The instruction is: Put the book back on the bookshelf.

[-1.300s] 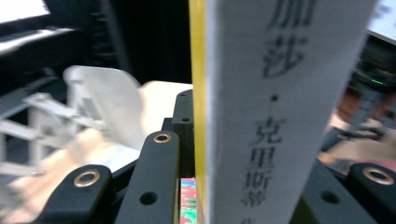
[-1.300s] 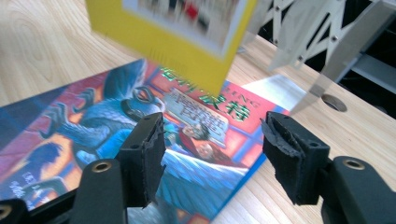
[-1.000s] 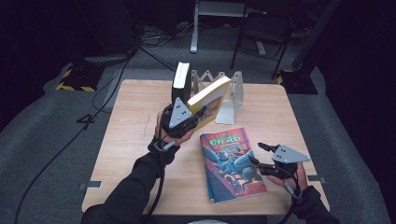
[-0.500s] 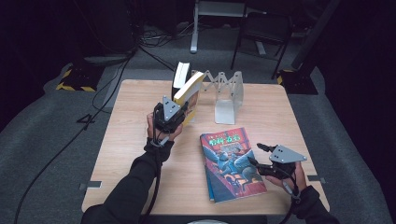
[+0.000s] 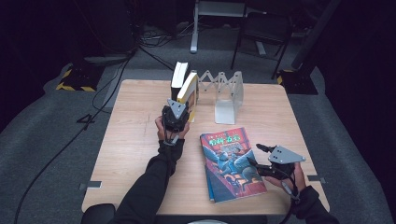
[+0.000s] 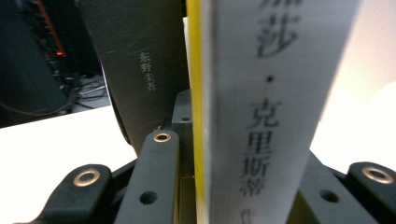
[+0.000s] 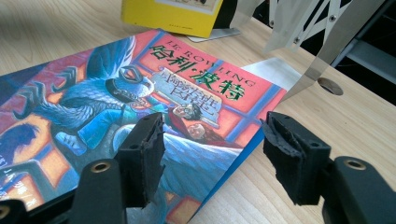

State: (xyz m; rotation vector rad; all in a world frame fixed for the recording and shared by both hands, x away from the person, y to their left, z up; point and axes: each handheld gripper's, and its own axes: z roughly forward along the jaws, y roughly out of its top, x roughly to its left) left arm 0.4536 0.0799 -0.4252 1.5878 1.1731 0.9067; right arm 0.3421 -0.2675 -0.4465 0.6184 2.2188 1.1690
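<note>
The left gripper (image 5: 176, 115) is clamped on the yellow-covered book (image 5: 189, 93), upright beside a dark book (image 5: 179, 77) in the expanding rack (image 5: 226, 92). The right gripper (image 5: 262, 157) – jaws apart – hovers over the illustrated paperback's (image 5: 232, 162) right edge, flat on the table (image 5: 135, 135).

Right gripper (image 7: 212, 156) gapes over colourful book (image 7: 140, 107)

yellow book (image 6: 261, 112) spine blurred, cut off at top, its cover hidden
</note>
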